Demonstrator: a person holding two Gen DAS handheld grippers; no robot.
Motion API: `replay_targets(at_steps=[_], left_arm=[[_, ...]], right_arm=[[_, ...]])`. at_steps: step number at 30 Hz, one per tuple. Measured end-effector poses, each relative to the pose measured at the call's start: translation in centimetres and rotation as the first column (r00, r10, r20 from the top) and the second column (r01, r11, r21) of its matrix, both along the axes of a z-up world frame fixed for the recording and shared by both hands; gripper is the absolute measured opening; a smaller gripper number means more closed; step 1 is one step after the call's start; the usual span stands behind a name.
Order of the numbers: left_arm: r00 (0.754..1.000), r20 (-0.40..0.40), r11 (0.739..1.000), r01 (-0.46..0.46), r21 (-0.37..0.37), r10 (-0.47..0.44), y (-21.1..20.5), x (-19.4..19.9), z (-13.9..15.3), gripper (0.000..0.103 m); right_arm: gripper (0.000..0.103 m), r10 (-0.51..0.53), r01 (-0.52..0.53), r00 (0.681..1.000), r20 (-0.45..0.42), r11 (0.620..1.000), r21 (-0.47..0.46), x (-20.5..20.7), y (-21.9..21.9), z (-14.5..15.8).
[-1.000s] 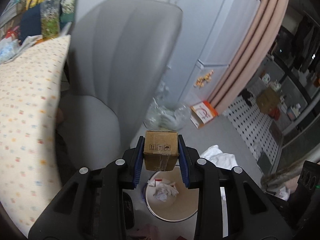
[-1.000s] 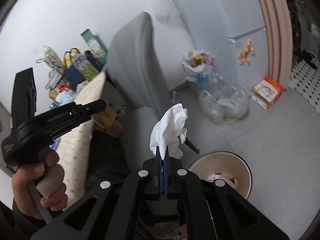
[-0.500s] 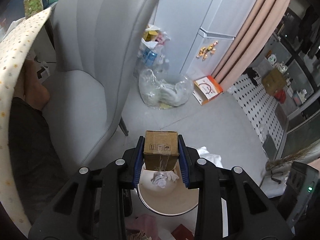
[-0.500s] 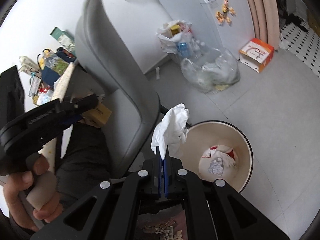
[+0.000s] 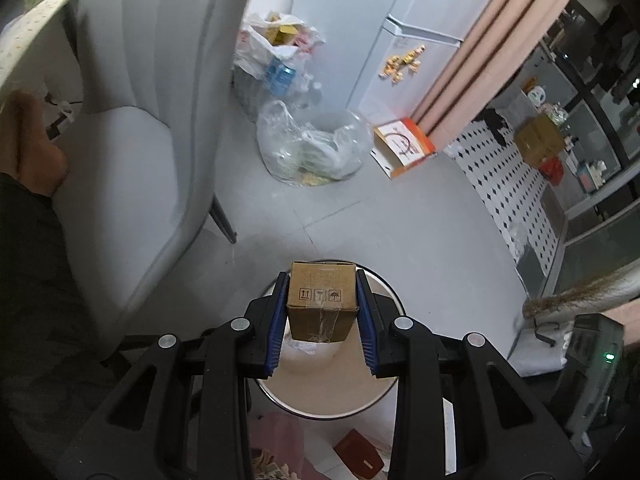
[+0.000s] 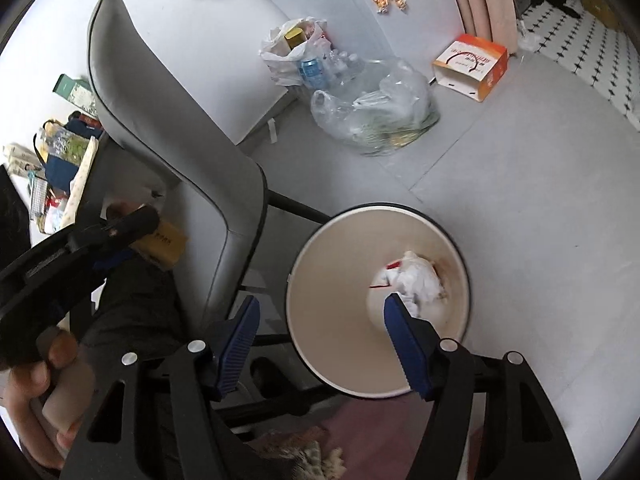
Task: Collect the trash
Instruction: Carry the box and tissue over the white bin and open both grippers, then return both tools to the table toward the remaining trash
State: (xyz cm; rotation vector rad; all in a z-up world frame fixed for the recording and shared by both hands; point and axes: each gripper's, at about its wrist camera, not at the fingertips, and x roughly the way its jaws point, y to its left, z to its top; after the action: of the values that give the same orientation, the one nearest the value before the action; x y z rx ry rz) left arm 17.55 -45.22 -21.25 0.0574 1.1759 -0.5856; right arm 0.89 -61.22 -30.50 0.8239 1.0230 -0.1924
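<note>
Two claws are poised above the round waste bin (image 6: 376, 300) on the floor beside the grey chair (image 6: 180, 152). The right claw (image 6: 320, 344) has just been opening; its blue pads now stand wide apart with nothing between them, and white crumpled tissue (image 6: 416, 280) is seen lying at the bottom of the bin. The left claw (image 5: 322, 312) is closed on a small cardboard box (image 5: 322, 300), which is pinched by its two side faces and held over the bin's rim (image 5: 384, 284).

For the box to be dropped cleanly, the left claw is best brought further over the bin's middle before it is opened, since the box seems to hang nearer the far rim than the centre. The pads should be parted fully in one motion, so that the box is not tipped onto the rim.
</note>
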Motion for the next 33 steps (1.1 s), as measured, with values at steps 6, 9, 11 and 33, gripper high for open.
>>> replay_targets(at_steps=[6,9,11,33], left_arm=[[0.996,-0.069,0.996,0.048,-0.079,-0.054,-1.1,-0.9,-0.7,0.072],[0.997,-0.065,0.996,0.040,-0.083,-0.046,-0.9,-1.0,-0.2,0.074],[0.997,-0.069,0.995,0.029,-0.099,-0.036,-0.2,-1.1,0.5,0.074],[0.930,0.280,0.960,-0.180,-0.214,0.237,19.2,-1.5,17.9,0.097]], right_arm=[[0.069,0.000,0.000,1.000,-0.005,0.998,-0.068,-2.0,-0.7,2.2],[0.071,0.000,0.000,1.000,0.003,0.996,-0.092,-2.3,-0.7,3.2],[0.072,0.001,0.000,1.000,0.006,0.994,-0.106,-2.0,-0.4,3.7],[0.095,0.181,-0.118,0.951,0.252,0.962,-0.246,2.1,9.1,16.8]])
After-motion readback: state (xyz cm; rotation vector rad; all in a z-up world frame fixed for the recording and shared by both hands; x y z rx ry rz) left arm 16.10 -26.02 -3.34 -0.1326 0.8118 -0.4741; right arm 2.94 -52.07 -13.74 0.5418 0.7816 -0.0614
